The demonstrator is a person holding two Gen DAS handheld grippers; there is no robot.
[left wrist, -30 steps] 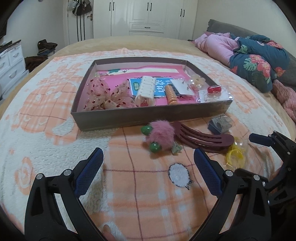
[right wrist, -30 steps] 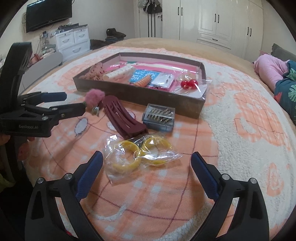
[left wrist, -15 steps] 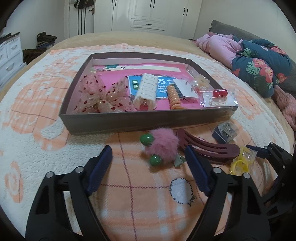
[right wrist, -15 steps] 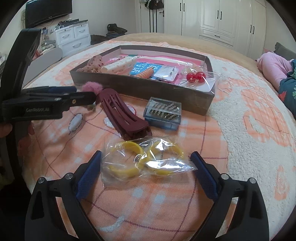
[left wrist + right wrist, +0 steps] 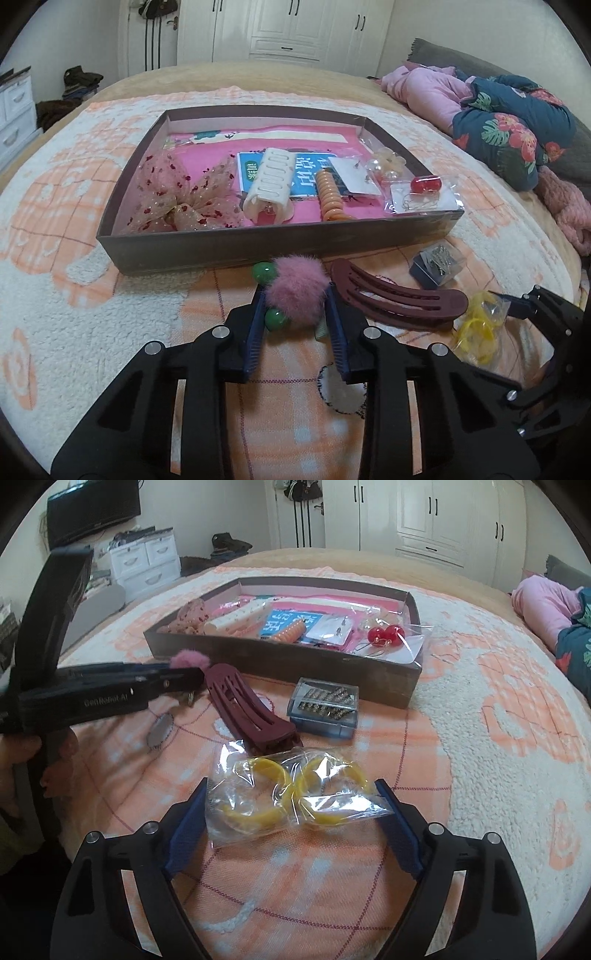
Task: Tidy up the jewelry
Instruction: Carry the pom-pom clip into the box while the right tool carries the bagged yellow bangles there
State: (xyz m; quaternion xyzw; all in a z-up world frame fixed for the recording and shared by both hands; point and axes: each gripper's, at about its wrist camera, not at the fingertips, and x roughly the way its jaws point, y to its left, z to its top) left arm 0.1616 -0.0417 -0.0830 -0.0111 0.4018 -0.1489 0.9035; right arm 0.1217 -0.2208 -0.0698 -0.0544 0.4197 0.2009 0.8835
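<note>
A fluffy pink pompom tie with green beads lies on the blanket just before the brown tray. My left gripper is closing around it, and both blue pads touch its fur. From the right wrist view the same gripper comes in from the left, with the pompom at its tips. My right gripper is closing slowly with a clear bag of yellow hoops between its wide jaws; the pads do not press on it.
A maroon hair clip and a small blue box of pins lie between the two grippers. The tray holds a pink bow, a white clip and red earrings. Bunched clothes lie at the right.
My left gripper has moved forward to the pompom and its jaws have narrowed from wide apart to touching it. The right gripper has stayed over the bag, its jaws a little narrower.
</note>
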